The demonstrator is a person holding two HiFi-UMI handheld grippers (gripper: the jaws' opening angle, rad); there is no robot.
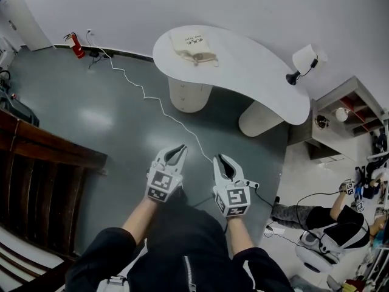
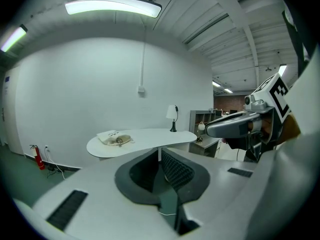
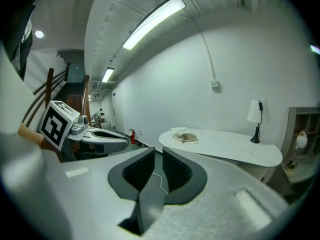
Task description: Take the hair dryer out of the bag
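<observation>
Between the jaws of the left gripper [image 1: 180,151] and the right gripper [image 1: 221,160] was nothing; both were closed and empty. Well ahead of them the bag [image 1: 194,47] lay on the white table [image 1: 261,87], hair dryer unseen, presumably inside. Risk: the cable [image 1: 146,93] ahead could trip the approach; the lamp [image 1: 302,62] crowded the table's right edge. The floor between was open.

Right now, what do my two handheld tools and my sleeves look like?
The left tool and right tool are pale grey plastic, beak-shaped, with dark ribbed pads inside. Each carries a white cube printed with black square markers. You wear black sleeves and a dark zipped top.
</observation>
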